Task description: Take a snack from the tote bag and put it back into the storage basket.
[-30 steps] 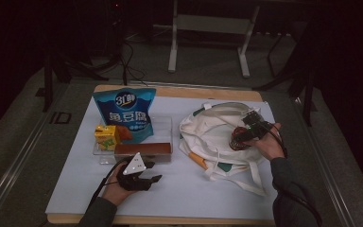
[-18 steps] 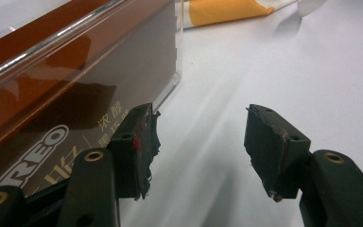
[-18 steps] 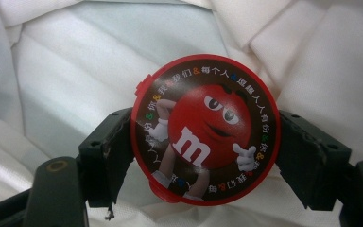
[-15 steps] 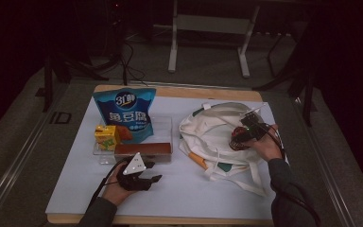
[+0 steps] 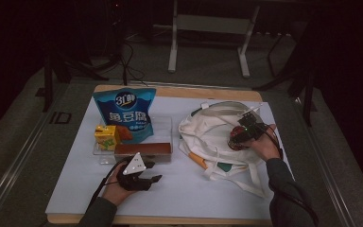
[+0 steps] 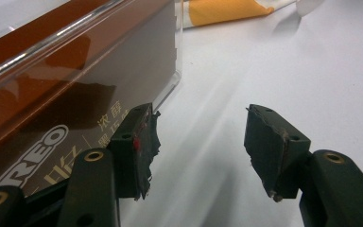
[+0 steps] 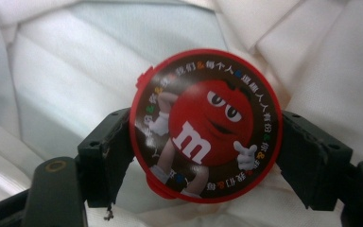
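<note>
My right gripper (image 7: pixel 203 156) is shut on a round red M&M's candy tin (image 7: pixel 205 125), its jaws pressing the tin's two sides. In the high view the tin (image 5: pixel 236 137) hangs over the white tote bag (image 5: pixel 212 130) at the right of the table. My left gripper (image 6: pixel 198 142) stands open on the white table cover, nothing between its jaws. It rests just in front of a brown Oreo box (image 6: pixel 52 94) that lies in a clear tray (image 5: pixel 165 125); in the high view the left gripper (image 5: pixel 153 178) is near the front edge.
A blue snack bag (image 5: pixel 125 113) stands upright at the back of the clear tray, with a yellow drink carton (image 5: pixel 106 137) to its left. The tote's orange and green trim (image 5: pixel 208 163) lies toward the table's middle. Dark floor and a metal stand (image 5: pixel 208 28) lie beyond.
My right gripper with the tin has sunk a little lower and nearer over the tote bag. The left gripper has stayed where it was.
</note>
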